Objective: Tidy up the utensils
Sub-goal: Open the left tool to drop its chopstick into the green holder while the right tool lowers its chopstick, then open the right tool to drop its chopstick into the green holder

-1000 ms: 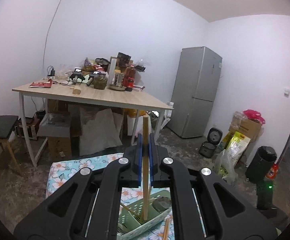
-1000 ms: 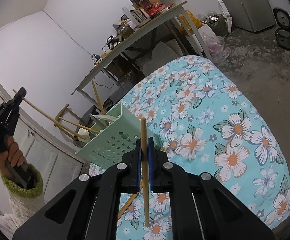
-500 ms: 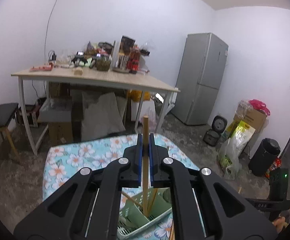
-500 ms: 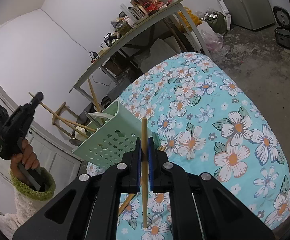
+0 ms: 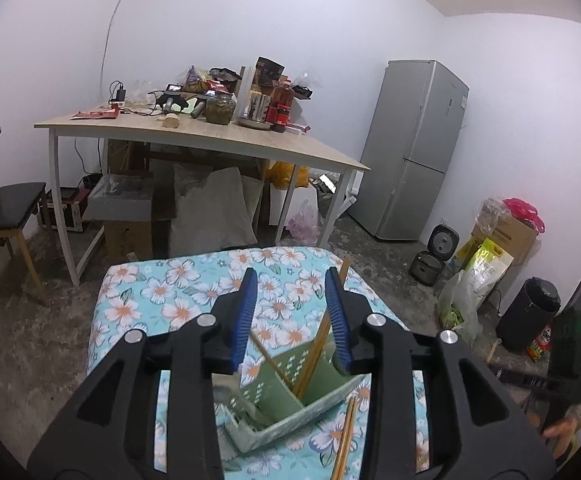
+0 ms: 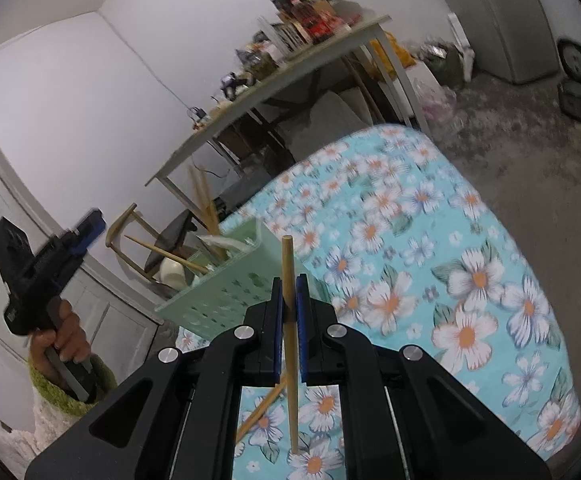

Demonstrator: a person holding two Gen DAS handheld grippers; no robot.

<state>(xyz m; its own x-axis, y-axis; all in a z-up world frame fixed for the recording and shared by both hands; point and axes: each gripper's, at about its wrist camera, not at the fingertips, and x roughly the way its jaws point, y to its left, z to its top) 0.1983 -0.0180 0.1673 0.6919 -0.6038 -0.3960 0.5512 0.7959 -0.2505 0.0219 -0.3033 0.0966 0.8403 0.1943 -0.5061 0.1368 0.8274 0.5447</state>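
Right wrist view | my right tongs [image 6: 289,300] clamp chopstick [image 6: 289,320], long axis upright | caddy [image 6: 226,292] just ahead-left on bed [image 6: 470,280] | left tongs [image 5: 290,320] gape empty above caddy [image 5: 290,400], nearer it

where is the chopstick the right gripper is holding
In the right wrist view, the chopstick stands upright, clamped in the right gripper, just right of the green basket, above the floral cloth.

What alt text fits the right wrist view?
The right claw is shut on a wooden chopstick above a floral tablecloth. A green utensil basket holding chopsticks sits just ahead; the left claw is raised at far left.
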